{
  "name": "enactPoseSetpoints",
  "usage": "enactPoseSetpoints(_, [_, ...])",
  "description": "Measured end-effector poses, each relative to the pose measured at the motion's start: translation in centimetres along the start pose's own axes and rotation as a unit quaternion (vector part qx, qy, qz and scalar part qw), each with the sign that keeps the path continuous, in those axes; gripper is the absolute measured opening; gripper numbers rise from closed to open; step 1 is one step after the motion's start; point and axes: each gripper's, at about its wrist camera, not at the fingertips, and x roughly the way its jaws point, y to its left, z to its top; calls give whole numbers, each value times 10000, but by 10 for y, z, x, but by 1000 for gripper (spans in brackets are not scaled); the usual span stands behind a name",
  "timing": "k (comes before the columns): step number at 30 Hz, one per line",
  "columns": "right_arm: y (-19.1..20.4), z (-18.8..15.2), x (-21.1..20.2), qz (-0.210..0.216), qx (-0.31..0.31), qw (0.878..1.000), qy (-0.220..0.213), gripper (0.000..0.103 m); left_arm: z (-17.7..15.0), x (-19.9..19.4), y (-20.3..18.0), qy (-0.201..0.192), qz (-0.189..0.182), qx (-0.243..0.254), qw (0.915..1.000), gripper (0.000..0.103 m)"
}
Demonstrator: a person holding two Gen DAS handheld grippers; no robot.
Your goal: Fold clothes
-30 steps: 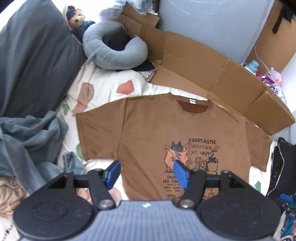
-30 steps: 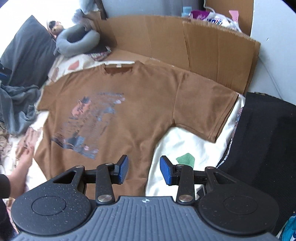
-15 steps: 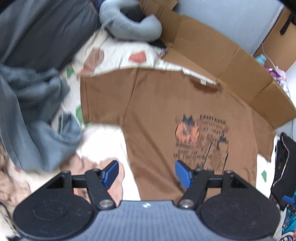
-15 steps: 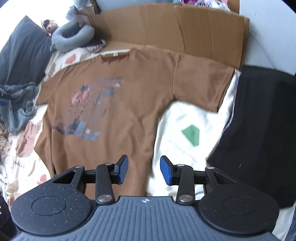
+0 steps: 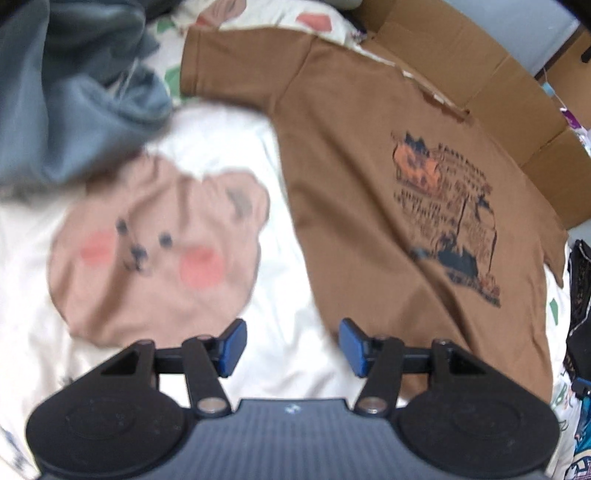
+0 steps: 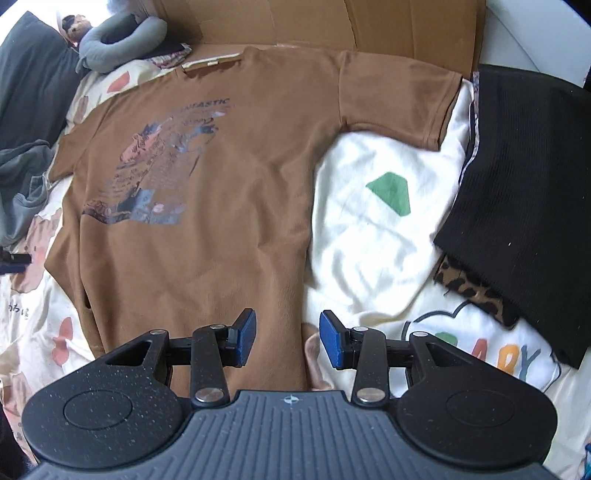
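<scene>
A brown T-shirt [image 5: 369,155] [image 6: 207,177] with a printed cat graphic lies spread flat, face up, on a white patterned bedsheet [image 6: 369,229]. My left gripper [image 5: 290,345] hovers low over the shirt's lower left corner; its jaws are closing, and only the white sheet and the shirt's edge show in the gap, untouched by the pads. My right gripper [image 6: 288,338] hangs over the shirt's lower right side seam, open, its blue pads apart with shirt fabric and sheet below them. The left view is blurred by motion.
A grey-blue garment [image 5: 74,92] is heaped left of the shirt. A bear print [image 5: 159,251] marks the sheet. Folded black knitwear [image 6: 524,206] on a leopard-print cloth [image 6: 469,288] lies at the right. Cardboard [image 6: 332,26] stands behind the collar, with a grey neck pillow [image 6: 122,40] at the far left.
Both grippers have come down toward the bed. The left dropped a long way toward the shirt's lower left corner and narrowed its gap. The right sank toward the lower right seam, gap unchanged.
</scene>
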Motion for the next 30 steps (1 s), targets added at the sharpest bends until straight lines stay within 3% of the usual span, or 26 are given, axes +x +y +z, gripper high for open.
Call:
enactPoseSetpoints(6, [13, -1, 12, 4, 32, 10000, 71, 45, -29, 19, -21, -363, 98, 212, 9991, 58])
enactPoseSetpoints(12, [19, 3, 17, -18, 106, 9999, 90, 45, -37, 24, -39, -539, -2, 152, 9984, 59])
enactPoseSetpoints(16, [21, 1, 18, -21, 131, 9999, 104, 45, -37, 19, -41, -734, -263, -148, 9968, 61])
enactPoseSetpoints(21, [21, -1, 21, -1, 197, 9997, 121, 45, -32, 29, -40, -684, -421, -599, 9950, 61])
enactPoseSetpoints(26, [21, -2, 23, 5, 229, 9997, 127, 45, -34, 41, -31, -662, -657, -1326, 9868, 60])
enactPoseSetpoints(27, [20, -2, 24, -9, 237, 9996, 134, 45, -33, 45, -28, -680, -704, -1458, 9845, 58])
enactPoseSetpoints(28, [18, -3, 26, -29, 257, 9996, 146, 45, -33, 47, -26, -681, -755, -1551, 9826, 49])
enactPoseSetpoints(29, [16, -4, 27, -79, 283, 9994, 171, 45, -33, 48, -24, -661, -804, -1621, 9813, 30])
enactPoseSetpoints(30, [14, -6, 28, -129, 309, 9992, 197, 45, -33, 48, -22, -641, -853, -1690, 9798, 19])
